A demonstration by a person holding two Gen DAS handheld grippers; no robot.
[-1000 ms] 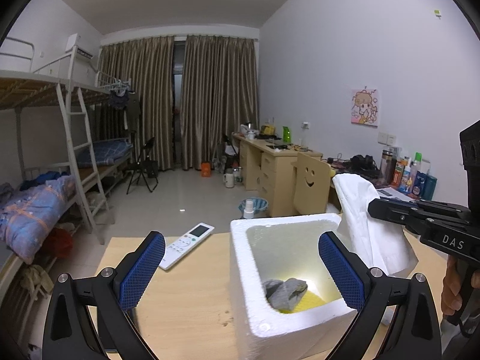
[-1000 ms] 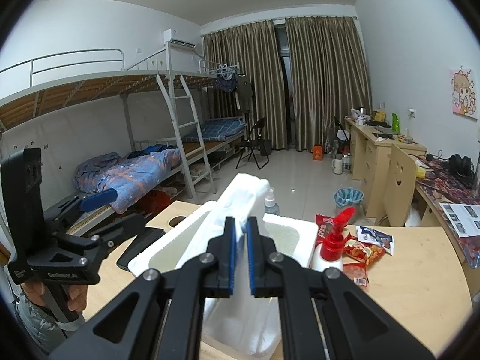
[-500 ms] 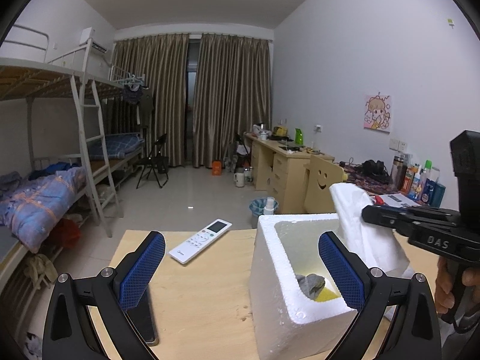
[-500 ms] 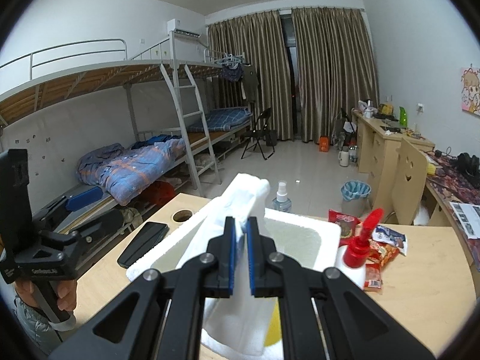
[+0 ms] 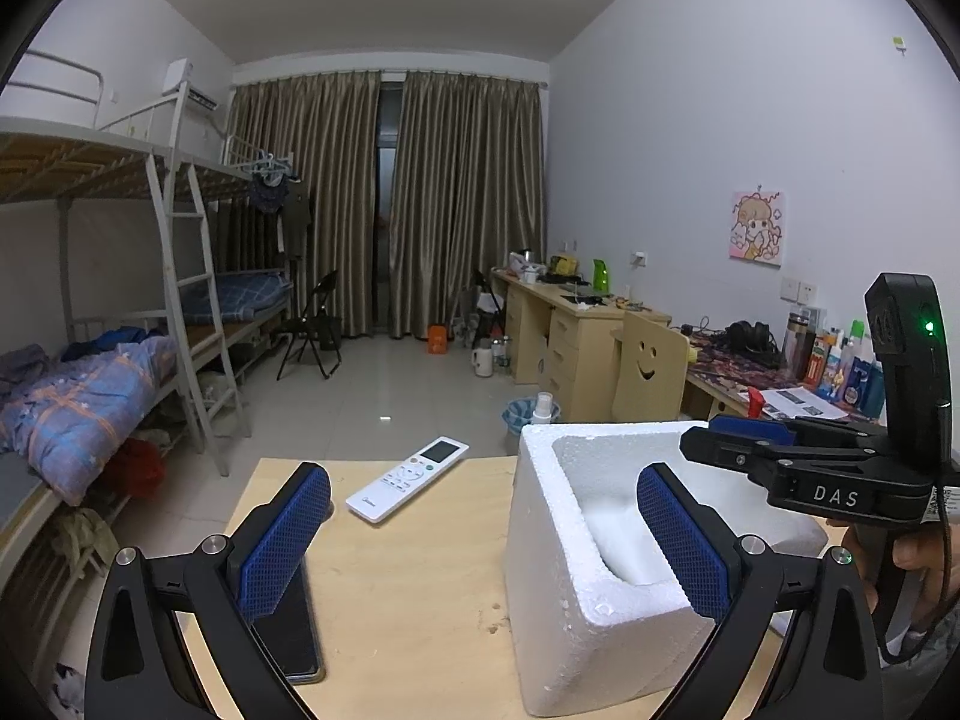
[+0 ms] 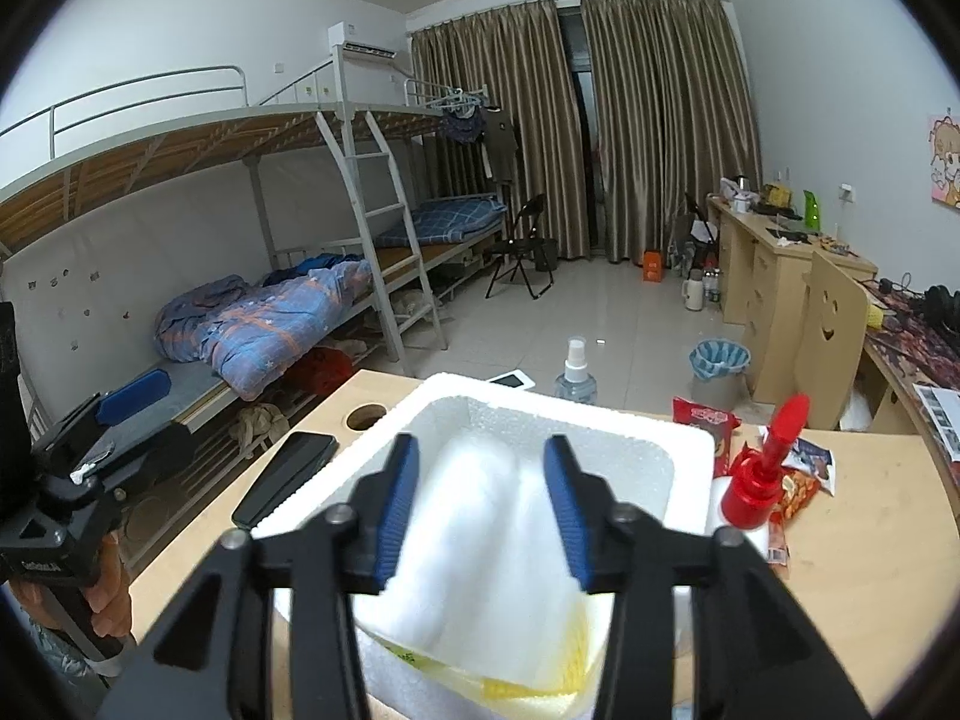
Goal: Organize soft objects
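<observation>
A white foam box (image 6: 690,456) stands on the wooden table. A white cloth (image 6: 480,540) lies inside it on something yellow (image 6: 540,684). My right gripper (image 6: 480,450) hangs over the box with its jaws opening; the cloth is between the blue pads, slack and blurred, and they do not press it. In the left wrist view the box (image 5: 558,600) sits at the right, the cloth (image 5: 606,531) shows inside, and the right gripper (image 5: 750,429) reaches over the rim. My left gripper (image 5: 480,498) is open beside the box and holds nothing.
A white remote (image 5: 408,479) and a black phone (image 5: 288,642) lie left of the box. A spray bottle (image 6: 575,375) stands behind it. A red pump bottle (image 6: 762,468) and snack packs (image 6: 702,420) crowd its right side. The table has a cable hole (image 6: 366,417).
The right gripper's jaws, shut on the white cloth before, now stand apart, and the cloth has sunk into the box. In the left wrist view the box has shifted rightward.
</observation>
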